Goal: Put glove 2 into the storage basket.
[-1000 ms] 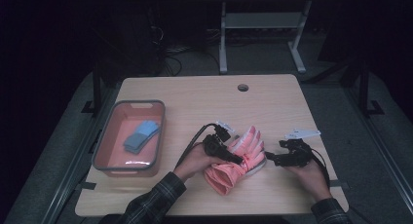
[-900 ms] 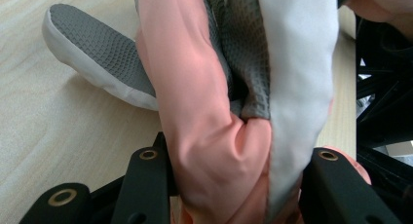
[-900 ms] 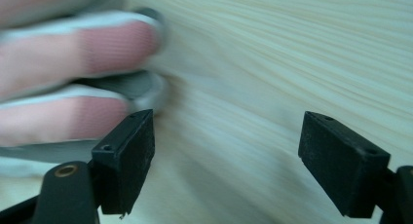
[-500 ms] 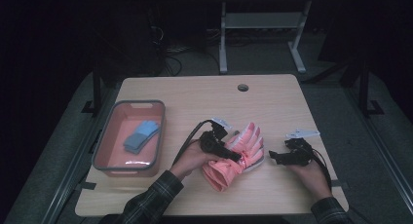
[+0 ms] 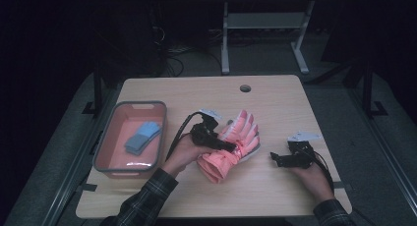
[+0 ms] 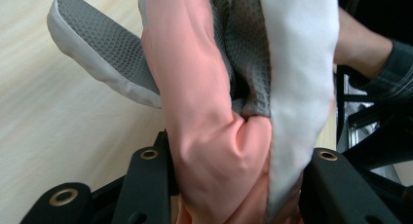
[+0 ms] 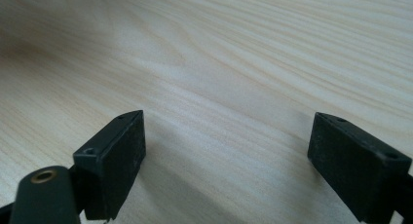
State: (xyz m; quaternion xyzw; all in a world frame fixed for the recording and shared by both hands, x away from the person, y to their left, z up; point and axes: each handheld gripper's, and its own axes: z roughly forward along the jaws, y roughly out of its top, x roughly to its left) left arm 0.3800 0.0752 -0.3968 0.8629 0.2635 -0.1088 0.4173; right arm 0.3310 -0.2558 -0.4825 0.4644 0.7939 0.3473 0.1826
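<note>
One blue cloth [image 5: 142, 136] lies in the bin [image 5: 101, 152]; right of it, left gripper [image 5: 231, 146] clamps a glove [image 5: 236, 142], right gripper [image 5: 274, 159] gapes, just widening, nothing between

We see a salmon-pink glove [image 5: 231, 150] with a grey, waffle-textured palm side and a pale white edging. It is bunched at the cuff, its pink fabric creased and gathered, and its fingers fan out toward the far side of the worktop [image 5: 275, 103]. The glove lies near the middle of the worktop. In the left gripper view the glove [image 6: 204, 136] stands pinched between the two black jaws, pink fabric to one side, grey texture and white trim to the other, and one grey fingertip sticks out sideways over the pale wood.
</note>
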